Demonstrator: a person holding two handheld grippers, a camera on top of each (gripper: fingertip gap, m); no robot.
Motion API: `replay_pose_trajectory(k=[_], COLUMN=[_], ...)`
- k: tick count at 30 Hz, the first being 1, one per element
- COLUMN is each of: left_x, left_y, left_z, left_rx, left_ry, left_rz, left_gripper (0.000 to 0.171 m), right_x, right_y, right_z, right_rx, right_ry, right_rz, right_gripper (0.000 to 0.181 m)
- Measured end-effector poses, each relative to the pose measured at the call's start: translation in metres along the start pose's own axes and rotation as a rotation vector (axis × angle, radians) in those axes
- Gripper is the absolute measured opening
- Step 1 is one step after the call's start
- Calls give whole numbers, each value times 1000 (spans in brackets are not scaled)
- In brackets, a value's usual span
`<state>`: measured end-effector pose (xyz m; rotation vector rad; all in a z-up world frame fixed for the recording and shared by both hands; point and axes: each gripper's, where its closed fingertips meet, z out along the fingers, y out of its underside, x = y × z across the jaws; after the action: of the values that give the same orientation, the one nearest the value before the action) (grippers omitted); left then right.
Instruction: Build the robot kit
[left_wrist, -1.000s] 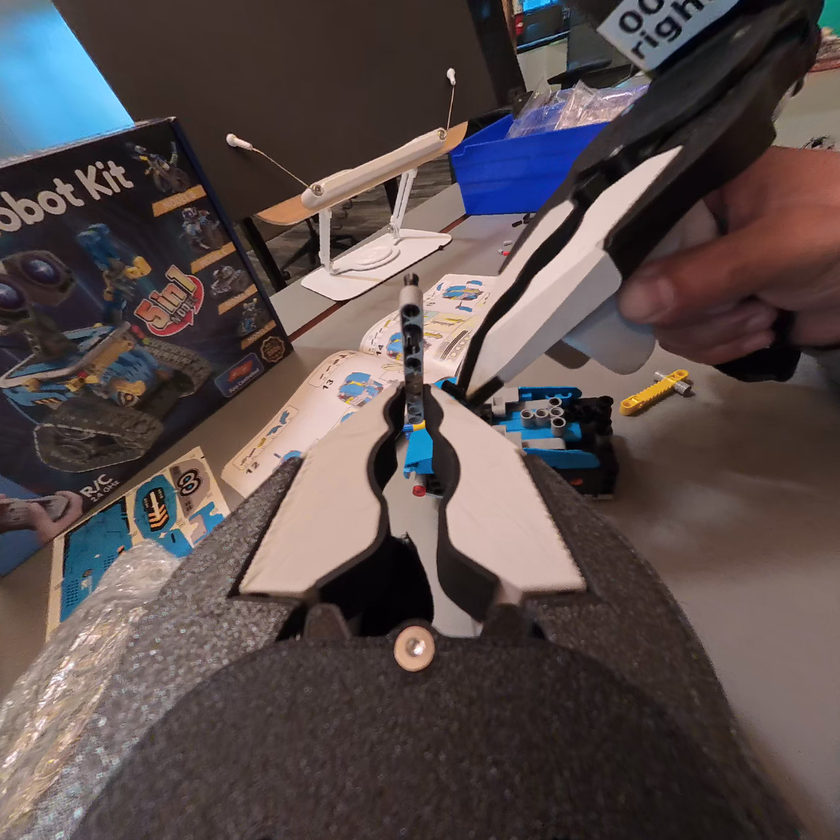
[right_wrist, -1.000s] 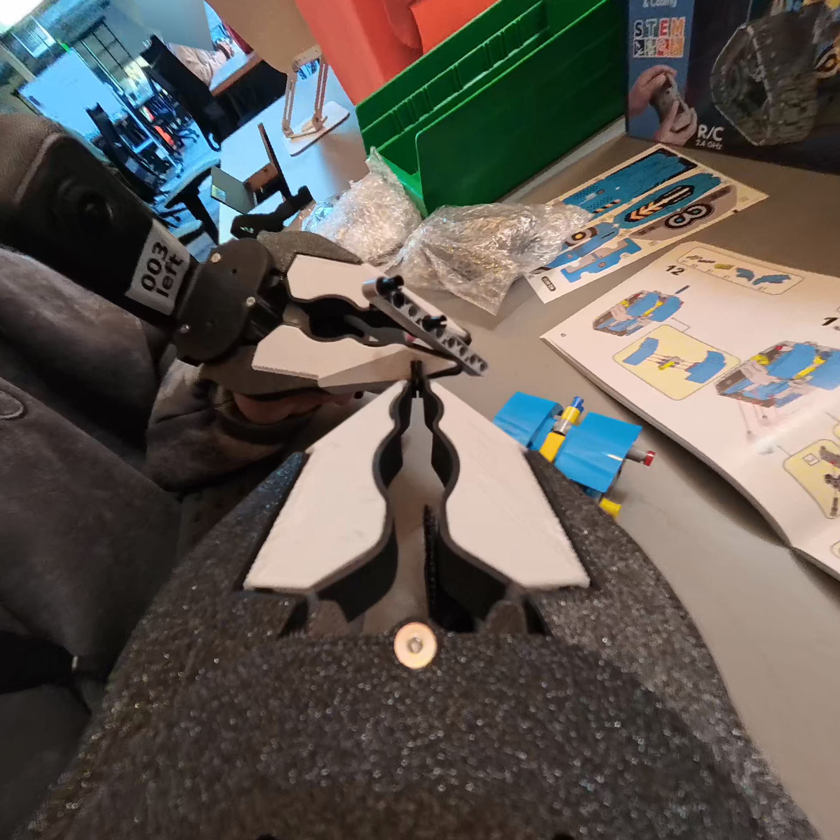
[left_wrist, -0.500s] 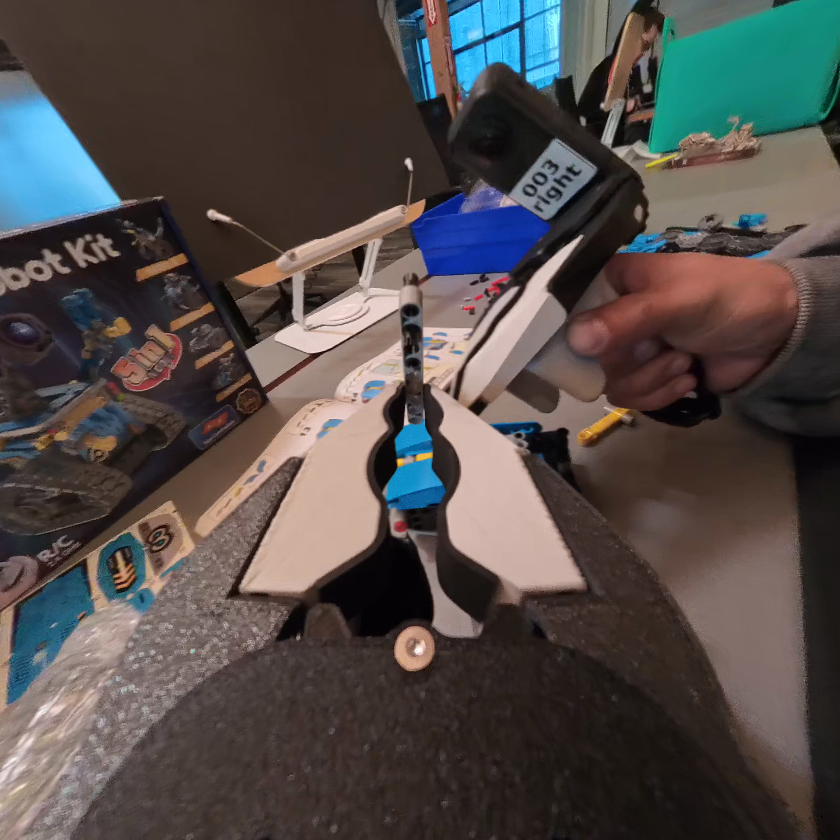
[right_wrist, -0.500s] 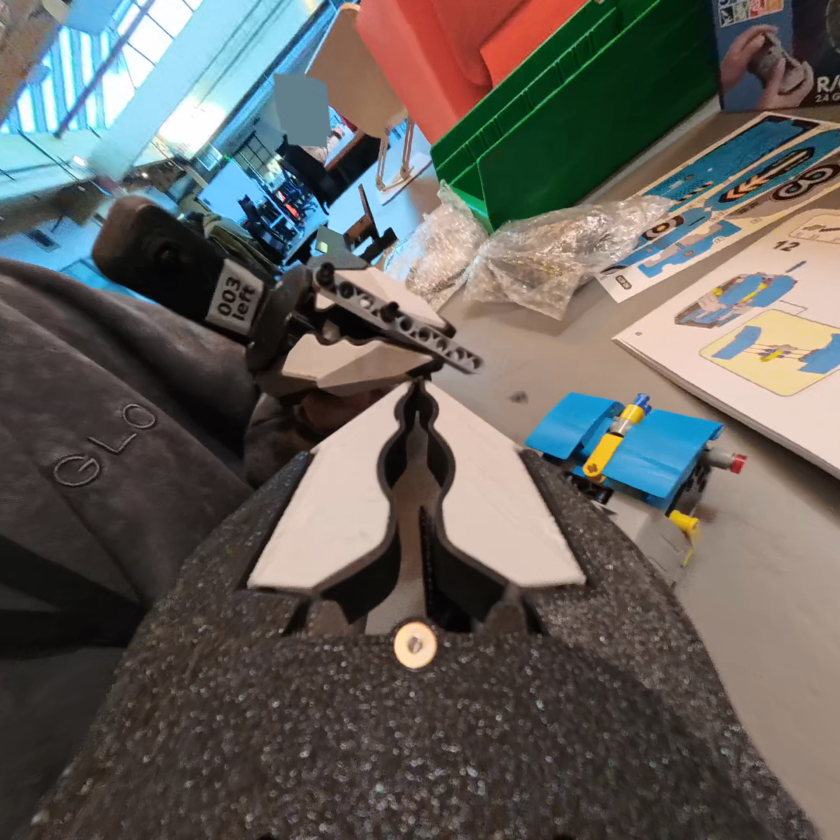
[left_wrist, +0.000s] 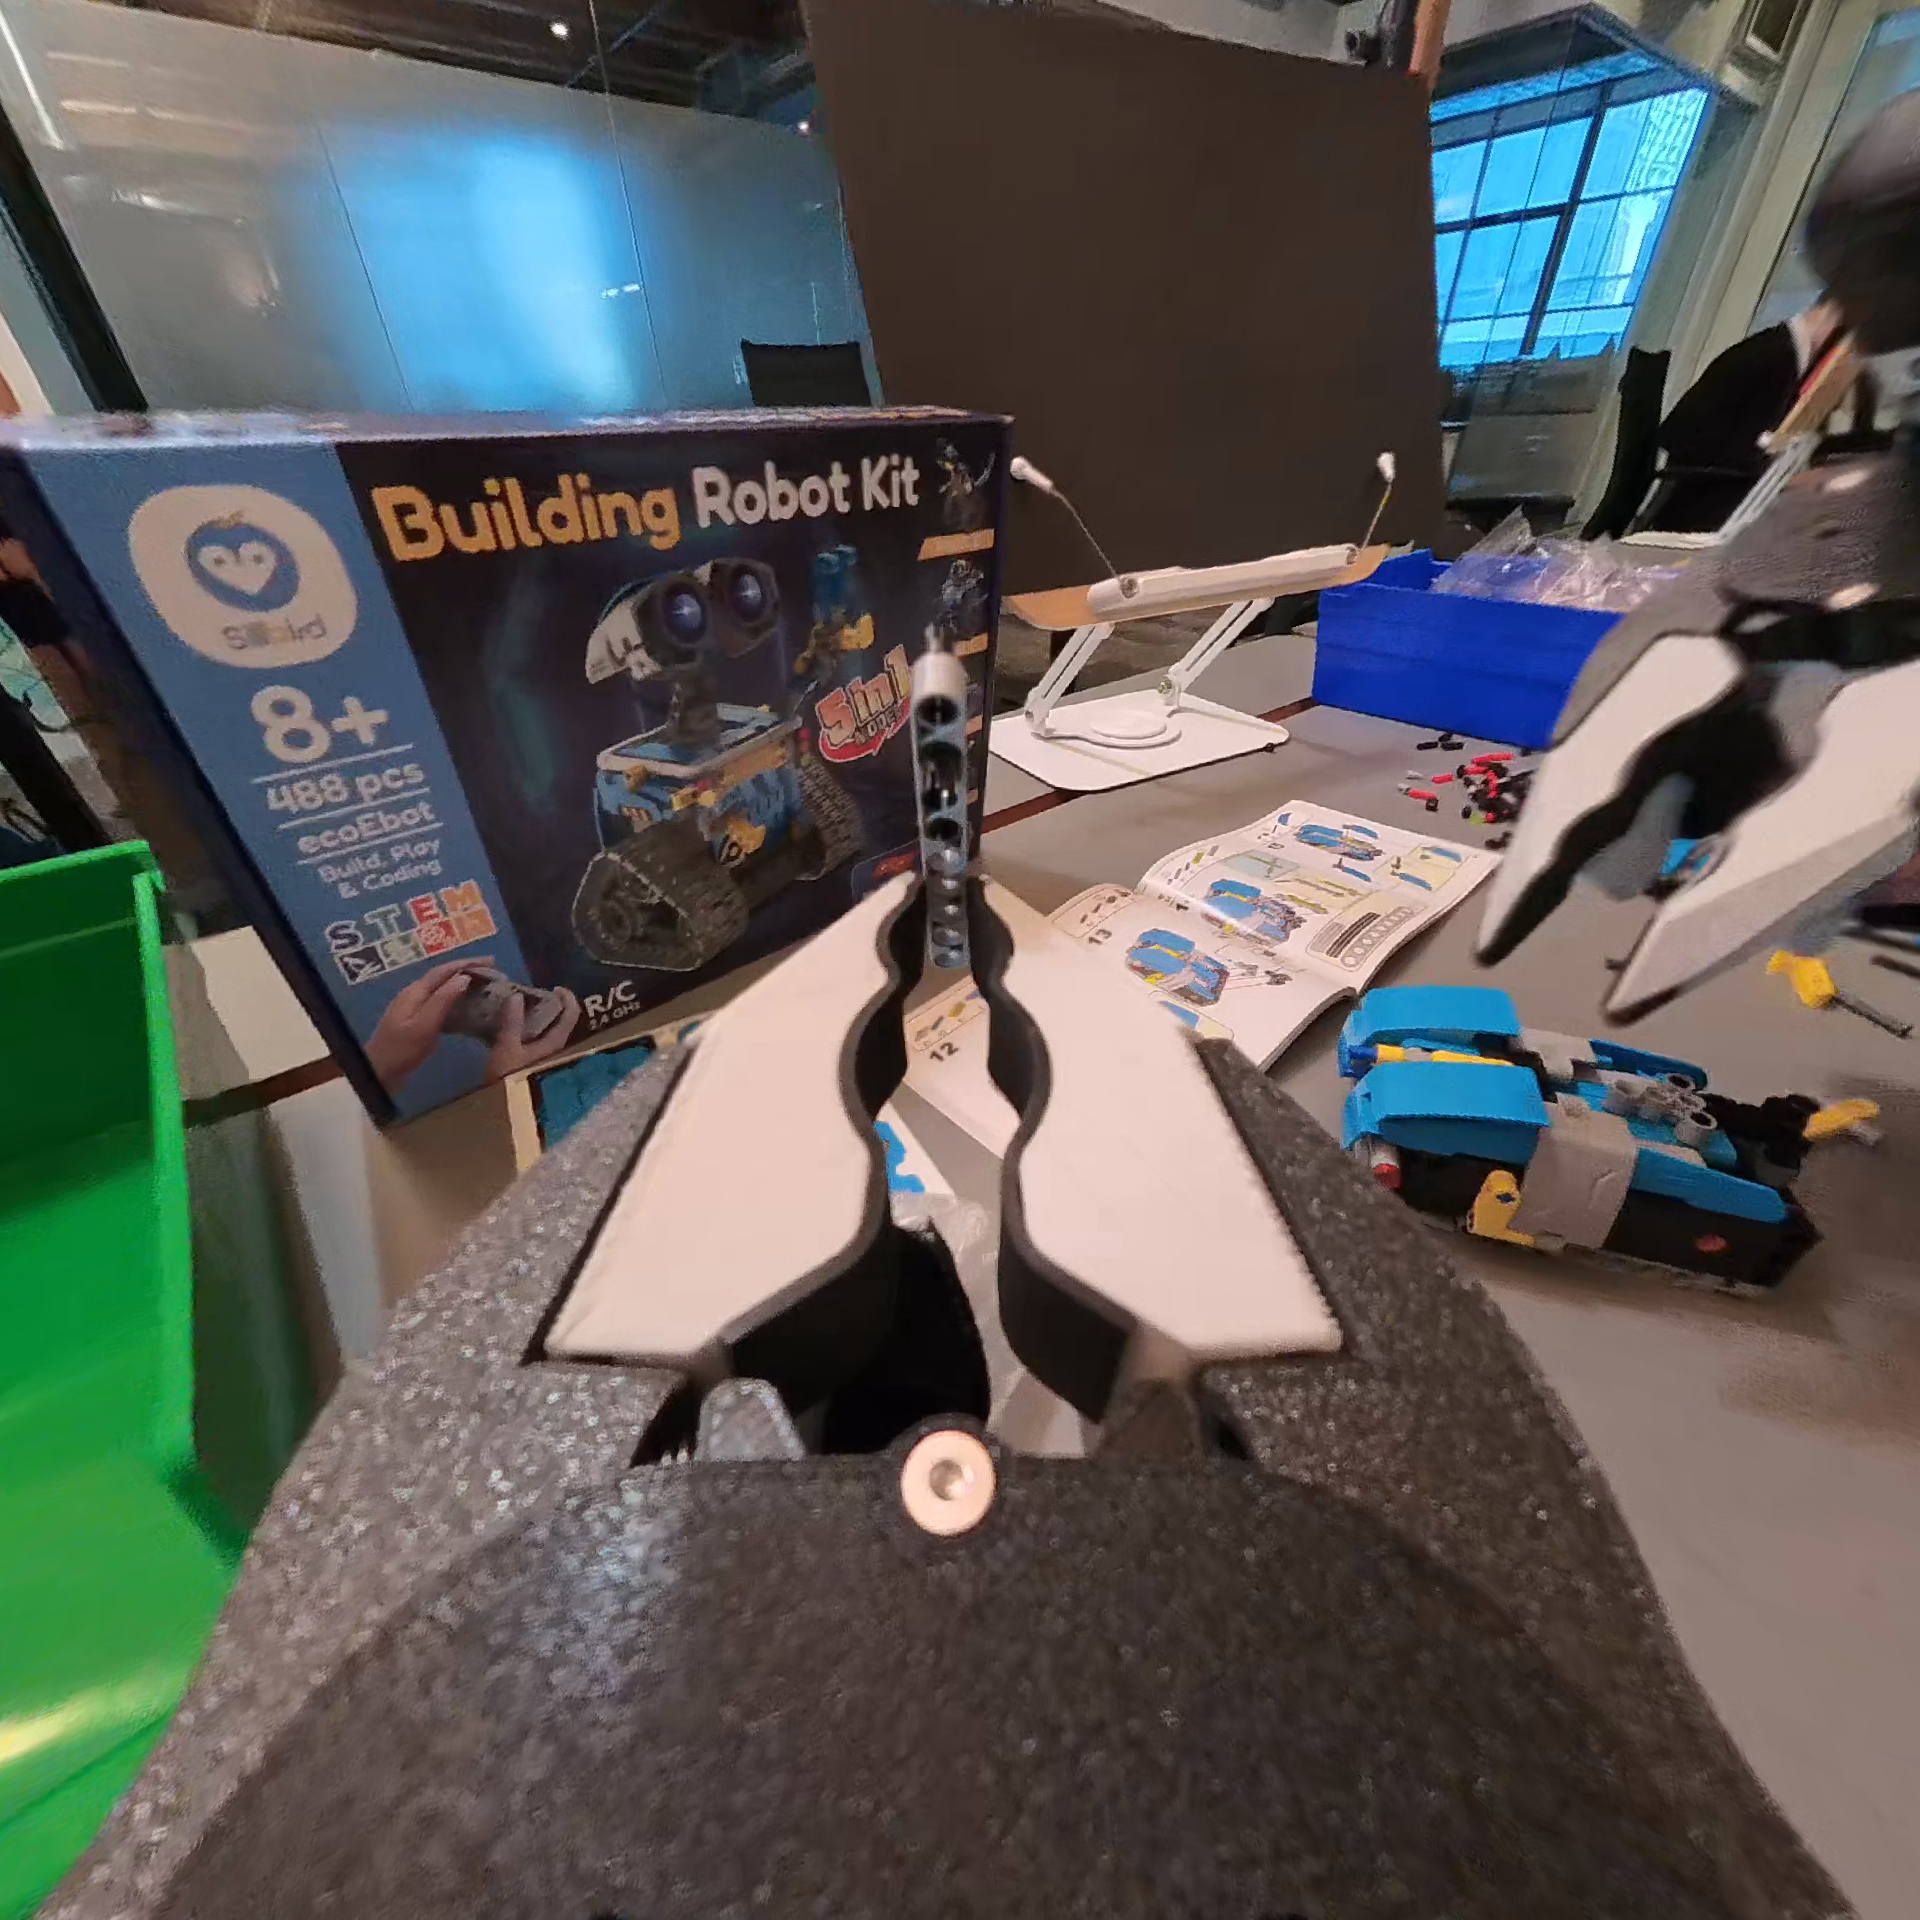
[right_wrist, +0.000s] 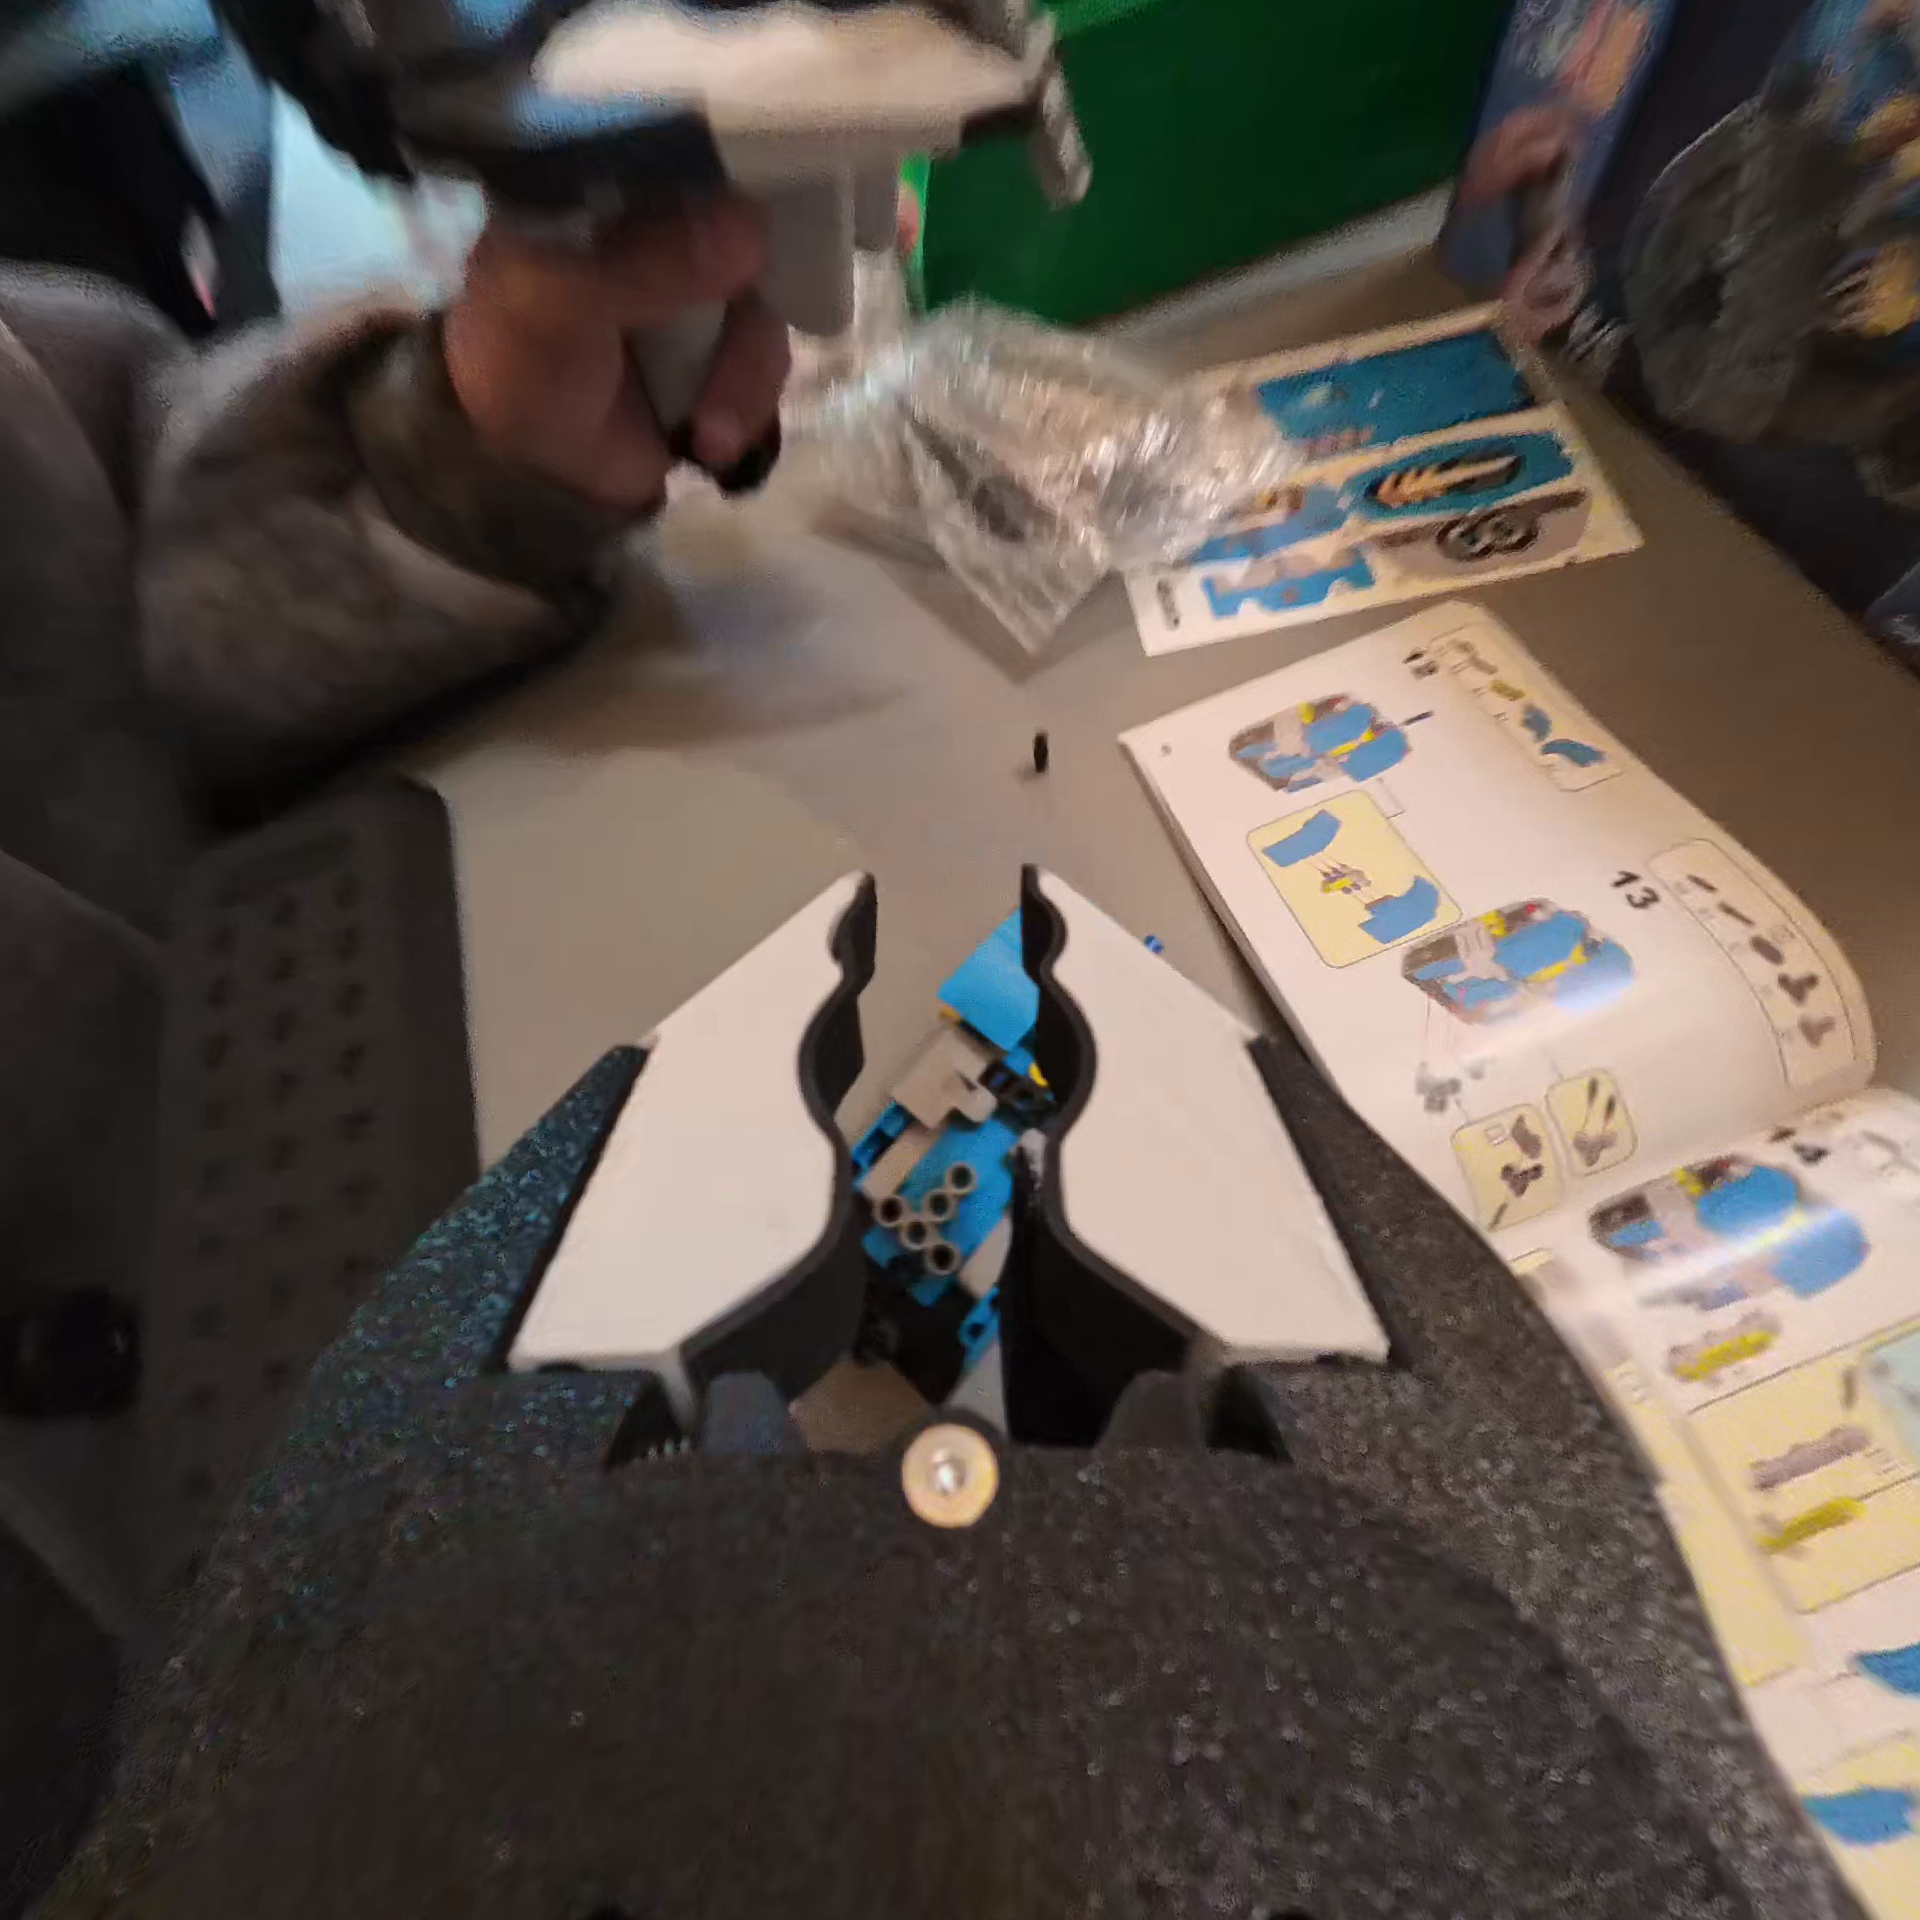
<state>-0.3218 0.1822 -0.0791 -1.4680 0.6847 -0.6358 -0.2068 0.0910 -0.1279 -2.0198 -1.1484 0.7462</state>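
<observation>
My left gripper (left_wrist: 948, 920) is shut on a grey perforated beam (left_wrist: 943, 790) that stands upright out of its tips, held above the table. It shows blurred at the top of the right wrist view (right_wrist: 831, 94). My right gripper (right_wrist: 948, 881) is open, its jaws apart, and hovers just over a blue and black brick model (right_wrist: 951, 1132) that shows between its fingers. In the left wrist view the right gripper (left_wrist: 1553, 977) hangs open above the model (left_wrist: 1558, 1153) on the grey table, off to the right of the beam.
A kit box (left_wrist: 520, 727) stands at the back, a green bin (left_wrist: 73, 1247) at the left, a blue bin (left_wrist: 1455, 665) and a white stand (left_wrist: 1143, 665) farther back. An open instruction booklet (right_wrist: 1507, 935), a sticker sheet (right_wrist: 1392, 499), a plastic bag (right_wrist: 1018, 468) and a small black pin (right_wrist: 1037, 753) lie on the table. The grippers' ends are close to 15 cm from one another.
My right gripper left the beam, opened and dropped over the brick model. My left gripper swung left and up, the beam still in it.
</observation>
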Motion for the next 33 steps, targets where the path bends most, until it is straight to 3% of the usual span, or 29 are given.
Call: replay_pose_trajectory(k=[4,7,11,19,33], left_x=[-3,-13,-25,-29,-27], left_y=[3,-2,-10,-6,-1], left_z=[1,-4,-12,-11,-8], left_rx=[-2,12,39,26,2], left_ry=[24,-13,-45,-49,-34], left_rz=[-76,-42,-37,-55,-68], left_gripper=[7,7,7,7,7], right_x=[13,22,31,41,44], right_y=[5,11,20,25,28], right_z=[43,78,103,118,126], right_rx=[-273,-446,-548,-583,-582], right_ry=[-55,-111,-141,-174,-212], right_rz=[-137,-128,-205,-350,-408], right_gripper=[27,26,22,18,16])
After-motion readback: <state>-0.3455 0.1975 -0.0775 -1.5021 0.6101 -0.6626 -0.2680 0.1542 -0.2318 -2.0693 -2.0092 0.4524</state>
